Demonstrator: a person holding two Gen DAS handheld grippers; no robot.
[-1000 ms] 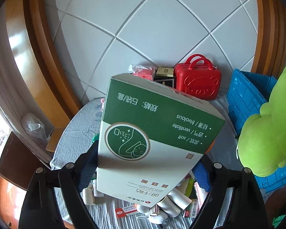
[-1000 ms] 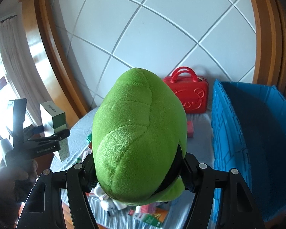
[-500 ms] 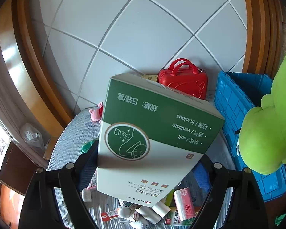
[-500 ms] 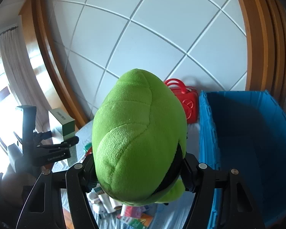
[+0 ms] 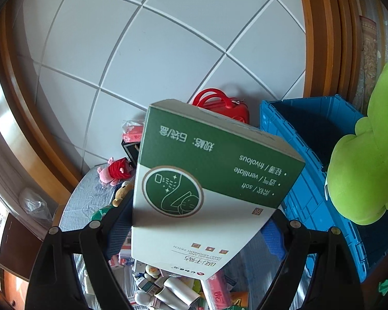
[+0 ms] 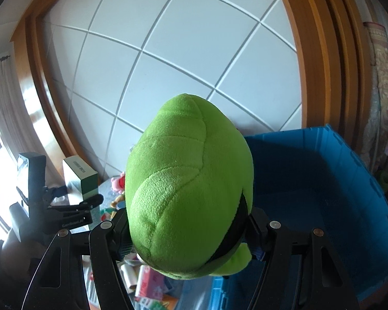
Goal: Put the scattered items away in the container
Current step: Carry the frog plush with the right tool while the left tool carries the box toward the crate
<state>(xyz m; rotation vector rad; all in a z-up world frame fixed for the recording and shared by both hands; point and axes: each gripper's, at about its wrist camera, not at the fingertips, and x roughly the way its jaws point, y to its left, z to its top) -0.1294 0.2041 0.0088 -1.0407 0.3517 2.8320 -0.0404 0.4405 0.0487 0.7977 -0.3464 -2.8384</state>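
Blue plastic, ribbed and stiff, makes up the container (image 6: 323,180); it is the biggest thing here, looks empty inside, and should take dropped items without shifting.

Next in size, the green plush toy (image 6: 188,186) hangs just left of the container's near wall, clamped between the pads of the right gripper (image 6: 188,235). It is probably light and squashy; the jaws bite into its lower body, so a grip low on the bulk seems sound, though soft pile may creep.

The green-and-white carton (image 5: 207,180) is smaller, held further left of the container, clamped by its lower sides in the left gripper (image 5: 194,232). It is likely light, rigid cardboard with smooth printed faces that may slip; its flat sides suit the pads. It carries a round emblem and upside-down print.

Smallest, loose packets (image 5: 168,289) lie on the cloth below, left of the container.
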